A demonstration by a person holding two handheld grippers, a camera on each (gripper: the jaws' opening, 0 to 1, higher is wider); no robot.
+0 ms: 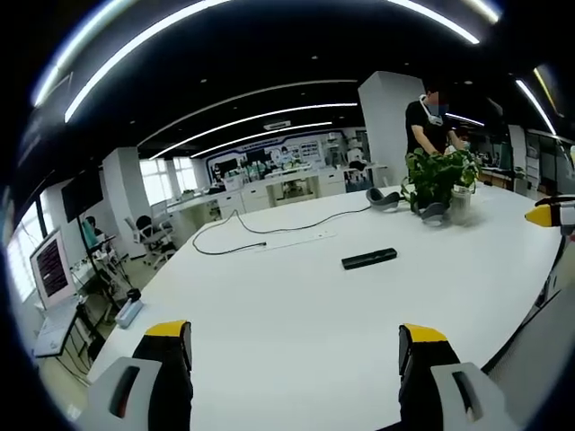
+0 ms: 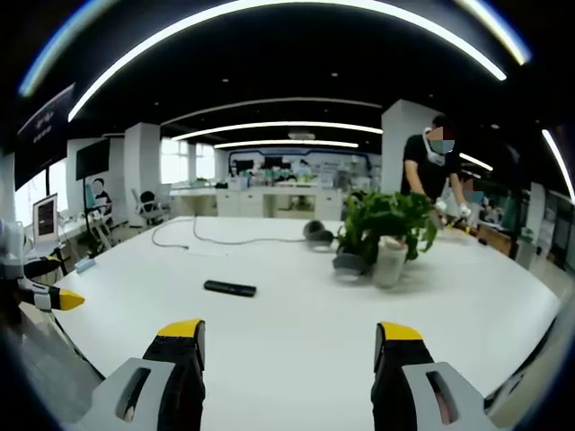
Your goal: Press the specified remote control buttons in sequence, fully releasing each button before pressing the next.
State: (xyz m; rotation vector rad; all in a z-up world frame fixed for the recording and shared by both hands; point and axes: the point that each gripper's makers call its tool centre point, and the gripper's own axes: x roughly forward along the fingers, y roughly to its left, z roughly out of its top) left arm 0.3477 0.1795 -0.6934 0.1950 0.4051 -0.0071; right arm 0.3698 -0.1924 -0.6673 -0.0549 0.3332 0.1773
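While both grippers hang over the white table point(image 1: 296, 314), the remote point(image 1: 368, 259) lies flat out ahead, well apart from either. Left gripper point(image 1: 295, 346) has jaws spread wide, nothing between them; right gripper point(image 2: 287, 346) likewise. Beyond the remote stands a potted plant point(image 2: 388, 229).

- Open office under long ceiling light strips point(image 2: 269, 126).
- Wide white desk point(image 1: 296, 314) carrying a potted plant point(image 2: 388, 229).
- Windows point(image 1: 166, 180) at the far wall.
- A white pillar point(image 1: 388, 126).
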